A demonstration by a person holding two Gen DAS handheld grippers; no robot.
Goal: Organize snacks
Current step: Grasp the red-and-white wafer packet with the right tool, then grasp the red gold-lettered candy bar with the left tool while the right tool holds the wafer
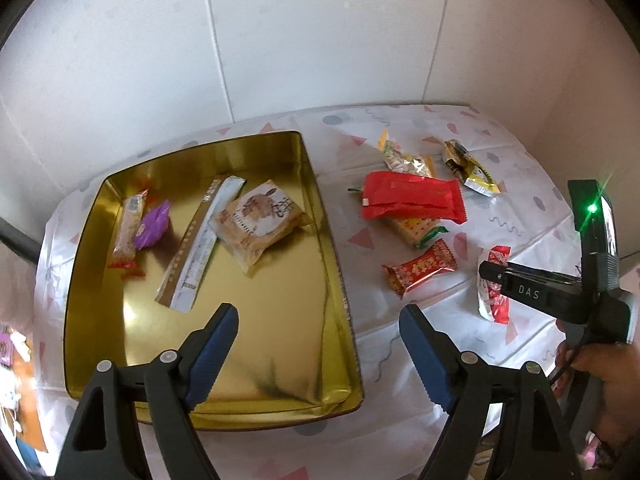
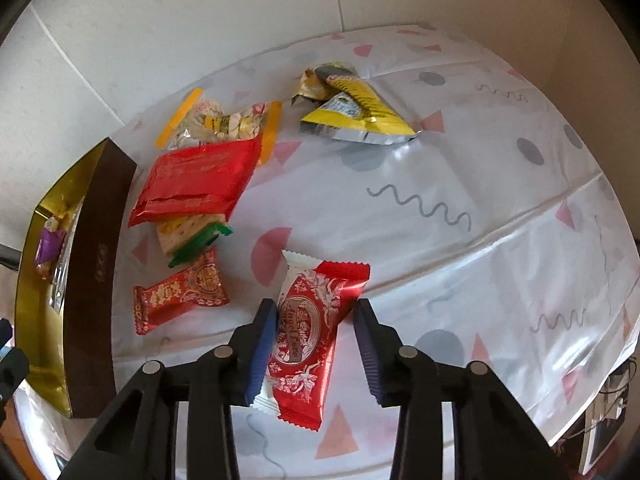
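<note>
1. Right gripper (image 2: 314,322): jaws part-closed astride the red-and-white foil snack packet (image 2: 306,340); left pad touching it, right pad just clear.
2. Left gripper (image 1: 318,322): jaws wide apart, empty, above the gold rectangular tin tray (image 1: 280,320).
3. Beyond the right gripper: loose snack packets on the patterned plastic tablecloth (image 2: 460,160).

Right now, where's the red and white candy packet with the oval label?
The red and white packet lies on the tablecloth between the right gripper's open jaws, just right of the small red candy, outside the gold tin.
</note>
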